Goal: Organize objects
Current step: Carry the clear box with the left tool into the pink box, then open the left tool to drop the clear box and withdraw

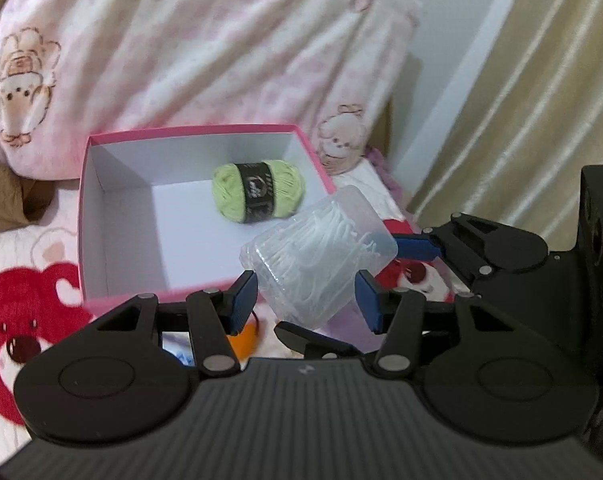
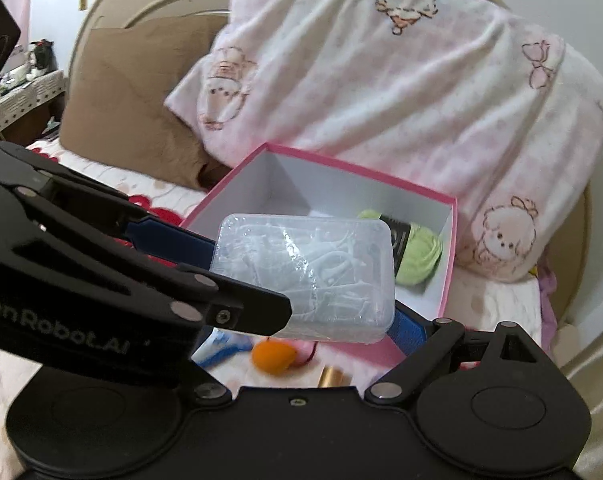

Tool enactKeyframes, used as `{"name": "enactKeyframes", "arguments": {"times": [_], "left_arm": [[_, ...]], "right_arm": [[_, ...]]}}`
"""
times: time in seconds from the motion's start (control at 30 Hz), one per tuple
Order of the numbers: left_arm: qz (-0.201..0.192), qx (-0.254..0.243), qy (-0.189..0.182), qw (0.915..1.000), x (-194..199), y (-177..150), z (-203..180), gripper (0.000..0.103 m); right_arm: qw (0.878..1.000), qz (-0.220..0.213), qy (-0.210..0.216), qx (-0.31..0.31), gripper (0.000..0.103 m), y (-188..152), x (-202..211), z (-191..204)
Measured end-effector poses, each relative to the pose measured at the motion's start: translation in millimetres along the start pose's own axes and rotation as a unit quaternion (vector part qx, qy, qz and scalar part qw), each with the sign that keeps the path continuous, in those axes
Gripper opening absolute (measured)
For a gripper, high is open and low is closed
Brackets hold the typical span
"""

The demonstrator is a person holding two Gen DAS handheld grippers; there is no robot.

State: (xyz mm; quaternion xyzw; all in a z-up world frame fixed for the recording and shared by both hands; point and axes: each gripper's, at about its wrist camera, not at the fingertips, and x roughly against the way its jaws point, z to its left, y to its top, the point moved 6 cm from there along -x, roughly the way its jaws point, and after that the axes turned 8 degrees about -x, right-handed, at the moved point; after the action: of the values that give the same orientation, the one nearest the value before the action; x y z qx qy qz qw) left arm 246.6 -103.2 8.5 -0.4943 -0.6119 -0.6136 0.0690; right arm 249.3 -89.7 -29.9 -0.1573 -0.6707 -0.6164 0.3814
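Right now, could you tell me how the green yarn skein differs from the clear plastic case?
The green yarn skein lies inside the pink box; the clear plastic case is held up in the left gripper. The skein is opaque and rounded, with a black band; the case is see-through and rectangular, showing white picks inside. The skein lies level; the case is tilted. Both look small enough for the box.

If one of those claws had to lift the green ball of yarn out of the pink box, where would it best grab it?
Judging by its pose, from above: the pink box's walls block a sideways approach. The green yarn ball lies on its side in the back right corner, so pinching across the middle, over the dark paper band, should hold best; the fluffy ends would squash and slip.
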Motion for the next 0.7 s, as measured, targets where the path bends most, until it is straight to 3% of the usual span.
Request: {"name": "enactKeyframes", "arguments": {"times": [0.23, 0.47, 0.7], "left_arm": [[0.067, 0.042, -0.020, 0.9967, -83.9, 30.7, 49.8, 0.051], [0.119, 0.097, -0.022, 0.9880, -150.6, 20.7, 79.8, 0.052], [0.140, 0.154, -0.023, 0.9780, -180.1, 8.1, 103.1, 0.051]], "right_arm": [[0.992, 0.083, 0.001, -0.095, 0.094, 22.7, -84.3, -39.7], [0.983, 0.149, -0.029, -0.108, 0.094, 12.8, -150.9, -51.8], [0.975, 0.201, -0.042, -0.087, 0.094, 6.4, -190.3, -49.3]]}}
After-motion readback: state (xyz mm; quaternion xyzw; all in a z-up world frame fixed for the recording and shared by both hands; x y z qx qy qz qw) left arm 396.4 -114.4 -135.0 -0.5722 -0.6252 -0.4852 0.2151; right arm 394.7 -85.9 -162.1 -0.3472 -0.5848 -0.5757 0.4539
